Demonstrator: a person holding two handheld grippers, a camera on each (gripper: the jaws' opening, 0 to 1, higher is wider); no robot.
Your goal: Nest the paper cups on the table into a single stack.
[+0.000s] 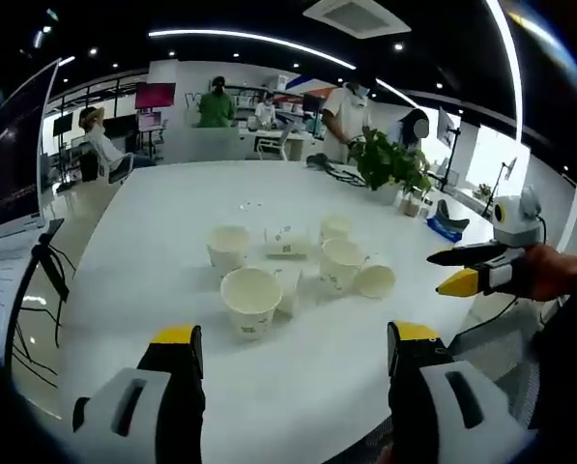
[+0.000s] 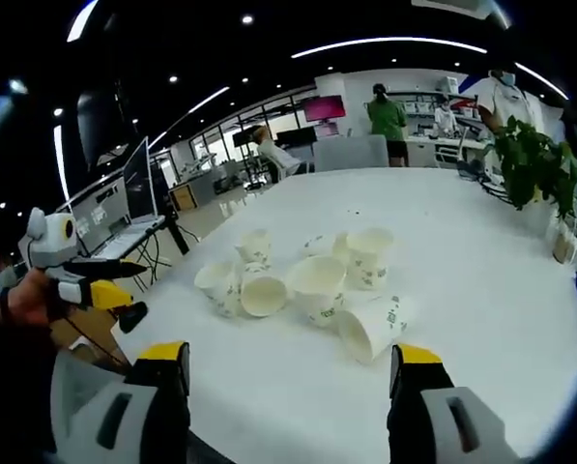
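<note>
In the left gripper view, the left gripper (image 1: 295, 362) sits at the bottom of the frame. Its two yellow-tipped jaws stand wide apart and hold nothing. Just above them, in the middle of the frame, a bunch of white paper cups (image 1: 298, 271) rests on the big white surface (image 1: 153, 242). The nearest white paper cup (image 1: 250, 301) stands upright, a little above the left jaw and apart from it. Another upright cup (image 1: 229, 246) stands behind it. A cup lying on its side (image 1: 375, 277) is at the right of the bunch. The right gripper (image 1: 459, 270) comes in from the right edge of the frame, held by a hand (image 1: 559, 274). It floats beside the cups and touches none. Its jaws look a little apart with nothing between them.

In the right gripper view, the right gripper (image 2: 296, 372) is at the bottom with its jaws spread wide and bare. The cups (image 2: 307, 280) lie in the middle of the frame, above the jaws. A tipped-over cup (image 2: 373, 327) lies nearest, just above the right jaw. The left gripper (image 2: 114, 290) shows at the left edge, well apart from the cups.

A green leafy plant (image 1: 389, 162) stands on the far side of the surface, at the upper right. People (image 1: 216, 104) stand far back in the room.
</note>
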